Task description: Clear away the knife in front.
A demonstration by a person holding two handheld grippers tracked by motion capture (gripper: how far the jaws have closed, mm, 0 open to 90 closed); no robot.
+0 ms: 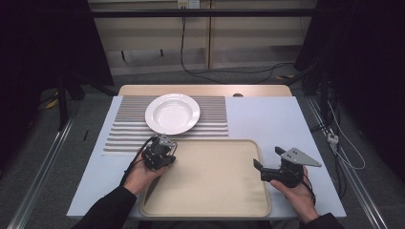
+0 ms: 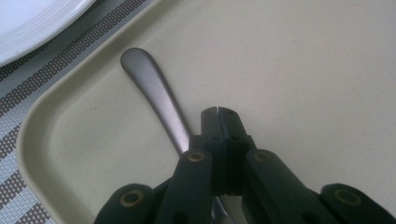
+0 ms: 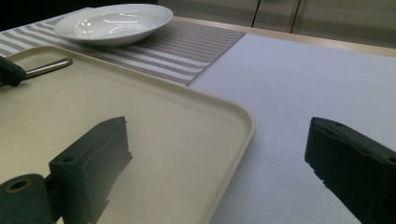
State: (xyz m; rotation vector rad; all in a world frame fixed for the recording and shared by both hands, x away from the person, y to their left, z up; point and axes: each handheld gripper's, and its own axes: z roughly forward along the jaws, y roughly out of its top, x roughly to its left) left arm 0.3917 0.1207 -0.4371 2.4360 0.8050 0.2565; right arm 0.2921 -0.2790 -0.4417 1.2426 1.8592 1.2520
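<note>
A table (image 1: 267,124) with a pale blue-grey top and a light wooden edge along its far side stands in the middle of the frame. Grey carpeted floor (image 1: 43,157) surrounds it. Metal rails (image 1: 40,167) run along the floor at lower left and lower right. Across the top, light wooden wall panels (image 1: 239,43) sit behind a dark horizontal bar (image 1: 200,13). Black cables (image 1: 224,71) trail over the floor at upper centre. Black curtains (image 1: 43,43) darken the upper left and upper right corners.

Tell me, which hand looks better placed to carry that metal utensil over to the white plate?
Probably the left. The left gripper is shut on the utensil handle above the tray, close to the plate. The right gripper is open, straddling the tray's far edge, holding nothing.
</note>
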